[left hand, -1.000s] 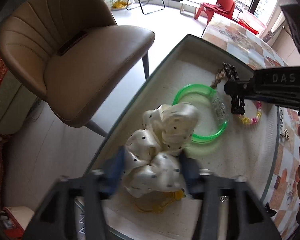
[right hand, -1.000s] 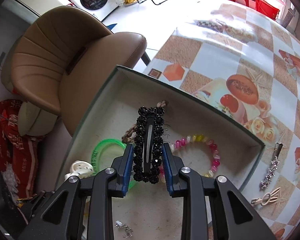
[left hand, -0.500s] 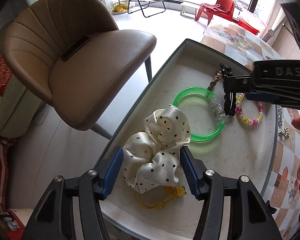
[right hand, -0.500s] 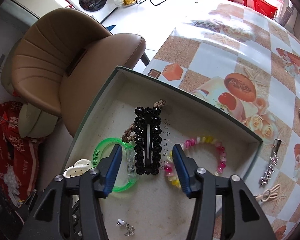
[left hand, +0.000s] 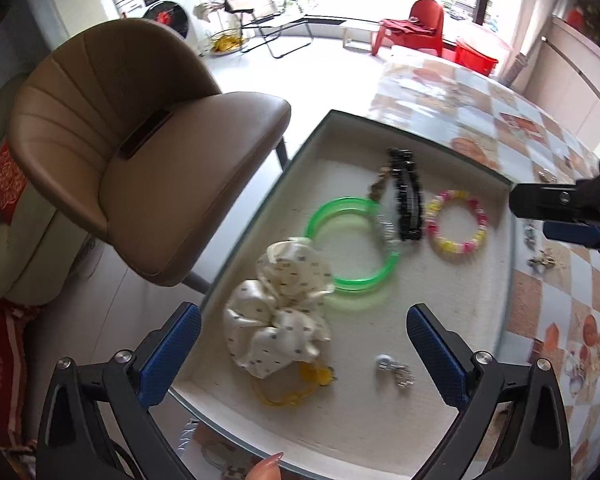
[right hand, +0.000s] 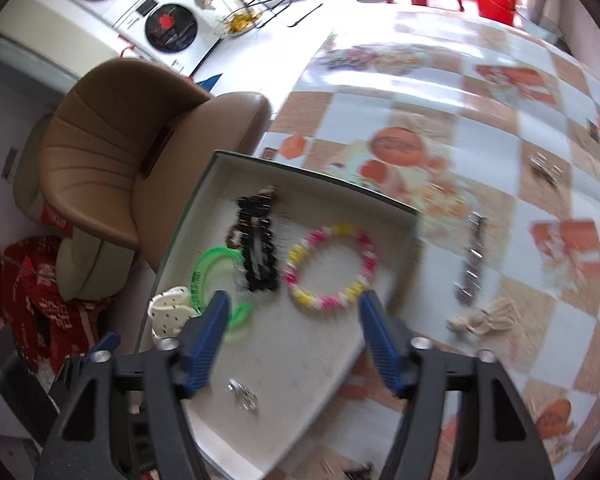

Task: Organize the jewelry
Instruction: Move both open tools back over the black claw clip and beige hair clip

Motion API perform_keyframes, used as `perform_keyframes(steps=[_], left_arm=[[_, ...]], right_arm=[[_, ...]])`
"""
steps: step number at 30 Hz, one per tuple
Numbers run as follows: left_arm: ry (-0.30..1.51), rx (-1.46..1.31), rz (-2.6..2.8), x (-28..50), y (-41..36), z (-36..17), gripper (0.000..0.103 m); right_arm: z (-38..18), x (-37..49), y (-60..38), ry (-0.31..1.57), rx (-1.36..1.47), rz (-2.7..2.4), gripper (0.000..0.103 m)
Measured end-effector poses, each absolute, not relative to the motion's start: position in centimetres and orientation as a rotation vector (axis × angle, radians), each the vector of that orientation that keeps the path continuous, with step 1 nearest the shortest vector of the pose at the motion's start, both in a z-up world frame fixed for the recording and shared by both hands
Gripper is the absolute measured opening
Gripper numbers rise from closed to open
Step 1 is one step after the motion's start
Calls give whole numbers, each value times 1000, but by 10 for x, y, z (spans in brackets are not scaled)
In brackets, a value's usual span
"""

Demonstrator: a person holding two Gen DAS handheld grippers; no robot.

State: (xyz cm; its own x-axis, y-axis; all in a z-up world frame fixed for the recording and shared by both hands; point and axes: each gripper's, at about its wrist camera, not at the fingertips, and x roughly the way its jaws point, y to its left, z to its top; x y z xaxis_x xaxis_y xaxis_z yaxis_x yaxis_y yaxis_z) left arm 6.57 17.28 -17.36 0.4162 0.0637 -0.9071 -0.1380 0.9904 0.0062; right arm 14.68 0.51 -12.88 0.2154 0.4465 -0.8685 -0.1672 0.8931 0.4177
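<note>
A white tray (left hand: 440, 412) holds a cream polka-dot scrunchie (left hand: 278, 308), a green bangle (left hand: 352, 244), a black beaded hair clip (left hand: 408, 200), a pink-and-yellow bead bracelet (left hand: 456, 222), a yellow hair tie (left hand: 292, 388) and a small silver piece (left hand: 394, 366). My left gripper (left hand: 302, 356) is open and empty, above the scrunchie. My right gripper (right hand: 294, 338) is open and empty, raised over the tray (right hand: 300, 364) near the bracelet (right hand: 330, 266) and the clip (right hand: 258, 240). It shows at the right edge of the left wrist view (left hand: 568, 216).
A silver hair clip (right hand: 472, 260), a beige clip (right hand: 484, 318) and small silver pieces (right hand: 544, 168) lie on the checked tablecloth (right hand: 520, 120) right of the tray. A brown chair (left hand: 140, 168) stands close to the tray's left edge.
My left gripper opened, let go of the scrunchie and drew back. My right gripper opened, left the black hair clip in the tray and pulled back to the right.
</note>
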Motion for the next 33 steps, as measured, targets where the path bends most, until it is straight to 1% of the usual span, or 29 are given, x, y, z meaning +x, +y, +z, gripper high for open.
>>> perform_keyframes(steps=[1,4,15,25,33], left_arm=[[1135,-70,116,64,168,-172,103],[1131,-54,77,59,152,-164,103],[1170,-14,-95,25,65,-150,103],[1260,-97,-111,3,10,-165,103],[1317,-225,-1,9,6,-187,103]], right_arm=[[-129,145,-3,1288,266,421,89],[-131,134,-34,1294,295,375,90],[-156,92,-133,1381,301,208,90],[-156,95,-164,1369,240,207,90],[-152,118,-149,1313,97,376,90]])
